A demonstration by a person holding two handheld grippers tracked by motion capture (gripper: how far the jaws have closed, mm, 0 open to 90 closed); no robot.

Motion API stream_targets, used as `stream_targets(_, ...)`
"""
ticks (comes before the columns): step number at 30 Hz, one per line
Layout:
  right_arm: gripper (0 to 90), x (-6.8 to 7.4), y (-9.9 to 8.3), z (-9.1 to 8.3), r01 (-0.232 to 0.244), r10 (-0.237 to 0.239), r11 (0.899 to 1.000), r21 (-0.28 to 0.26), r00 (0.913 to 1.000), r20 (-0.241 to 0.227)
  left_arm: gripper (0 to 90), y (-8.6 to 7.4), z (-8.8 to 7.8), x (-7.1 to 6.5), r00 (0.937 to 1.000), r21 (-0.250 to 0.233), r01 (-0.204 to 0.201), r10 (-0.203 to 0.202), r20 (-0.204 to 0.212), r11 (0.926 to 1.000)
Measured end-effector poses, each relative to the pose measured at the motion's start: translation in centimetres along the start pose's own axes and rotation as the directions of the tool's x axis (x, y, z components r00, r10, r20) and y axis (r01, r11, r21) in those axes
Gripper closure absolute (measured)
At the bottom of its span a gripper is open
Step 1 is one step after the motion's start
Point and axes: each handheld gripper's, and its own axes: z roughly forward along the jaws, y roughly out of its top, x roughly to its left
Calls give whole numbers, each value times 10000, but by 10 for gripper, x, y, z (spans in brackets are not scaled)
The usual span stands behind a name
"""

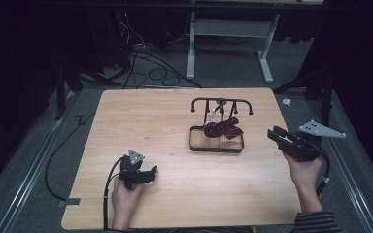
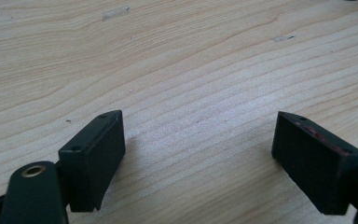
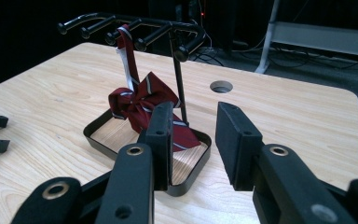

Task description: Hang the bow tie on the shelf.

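My left tool [image 1: 148,173] rests low on the near left part of the wooden counter [image 1: 126,126], held in my left hand [image 1: 125,196], and its jaws are spread wide with nothing but bare wood grain between them in the left gripper view. My right tool [image 1: 277,135] is held up at the right edge of the counter in my right hand [image 1: 303,170], pointing toward the middle; its jaws stand parted with an empty gap between them, gripping nothing. Ahead of it, right of the counter's centre, stands a black metal rack [image 3: 177,70] with a square, rimmed tray base [image 3: 193,179] whose floor is pale wood, a thin upright post, and a curved top bar carrying a row of short pegs with round tips. A dark red necktie [image 3: 140,105] with thin white and dark stripes hangs from one of the middle pegs by a narrow length, then gathers into a loose, crumpled bundle that sits in the tray, one broad end lying toward the near rim. In the right gripper view a round hole [image 3: 221,87] shows in the counter beyond the rack. The tie is well apart from my left tool and nearer my right, which is not touching it.
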Motion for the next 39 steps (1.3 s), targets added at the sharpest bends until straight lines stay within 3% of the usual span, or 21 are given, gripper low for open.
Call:
stream_targets(21, 686, 0, -23, -15, -225, 226, 9997, -70, 9997, 89, 176, 0, 0, 0, 10000, -1, -3, 3, -2, 10000)
stream_targets(39, 686, 0, -39, -12, -335, 332, 9992, 199, 9993, 141, 176, 0, 0, 0, 10000, 2, -6, 6, -3, 10000)
